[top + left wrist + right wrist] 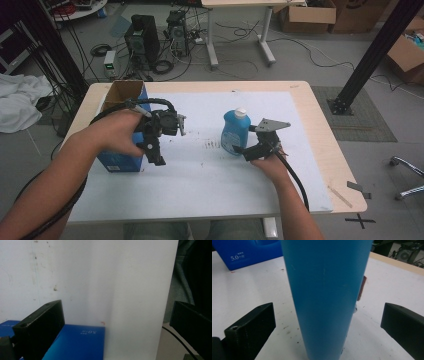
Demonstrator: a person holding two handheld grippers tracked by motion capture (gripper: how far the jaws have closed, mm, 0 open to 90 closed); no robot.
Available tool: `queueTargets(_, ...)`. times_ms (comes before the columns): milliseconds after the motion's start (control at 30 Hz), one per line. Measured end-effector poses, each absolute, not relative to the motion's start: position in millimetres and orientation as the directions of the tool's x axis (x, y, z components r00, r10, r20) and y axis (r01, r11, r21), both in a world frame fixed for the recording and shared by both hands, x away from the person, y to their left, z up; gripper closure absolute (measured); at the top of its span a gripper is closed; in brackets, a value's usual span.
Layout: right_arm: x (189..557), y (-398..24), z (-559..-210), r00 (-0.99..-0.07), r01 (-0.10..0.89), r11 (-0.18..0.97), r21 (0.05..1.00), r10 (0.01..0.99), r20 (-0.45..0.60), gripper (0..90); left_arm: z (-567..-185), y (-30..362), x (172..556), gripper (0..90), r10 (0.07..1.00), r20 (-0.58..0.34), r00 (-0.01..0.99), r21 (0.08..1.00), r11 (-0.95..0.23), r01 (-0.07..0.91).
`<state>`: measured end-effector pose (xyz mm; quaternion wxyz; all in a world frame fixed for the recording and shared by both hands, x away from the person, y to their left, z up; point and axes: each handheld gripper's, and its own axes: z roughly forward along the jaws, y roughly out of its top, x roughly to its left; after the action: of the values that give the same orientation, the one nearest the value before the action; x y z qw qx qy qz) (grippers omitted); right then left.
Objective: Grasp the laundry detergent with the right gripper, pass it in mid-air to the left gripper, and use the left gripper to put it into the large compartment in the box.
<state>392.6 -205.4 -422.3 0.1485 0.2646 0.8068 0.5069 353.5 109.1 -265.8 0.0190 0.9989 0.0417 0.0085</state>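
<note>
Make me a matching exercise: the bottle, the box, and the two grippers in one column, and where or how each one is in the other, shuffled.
Things:
1. blue bottle
2. blue box
3. left gripper
4. right gripper

Places or states:
A. open at the top, on the table's left side
B. jaws apart on either side of the bottle
C. upright with a white cap, near the table's middle
D. held beside the box, jaws apart

Pairs: 1-C, 2-A, 3-D, 4-B

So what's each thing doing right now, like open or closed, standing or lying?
Blue bottle: upright, white cap on, between the right gripper's fingers, not squeezed.
Blue box: standing on the table, top flaps open.
Left gripper: open, holding nothing, beside the box.
Right gripper: open around the bottle.
</note>
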Motion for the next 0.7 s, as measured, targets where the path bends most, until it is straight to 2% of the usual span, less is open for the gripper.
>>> queueTargets(433, 399, -190, -429, -0.786, 0.267, 0.283, 0.921, 0.617, 0.038, 0.6, -268, 112, 354, 0.1, 0.091, 0.010, 0.996, 0.030, -0.995, 0.091)
queueTargets(700, 399, -187, -431, -0.781, 0.268, 0.273, 0.924, 0.623, 0.043, 11.5, -270, 112, 355, 0.1, 0.093, 0.005, 0.996, 0.025, -0.995, 0.093)
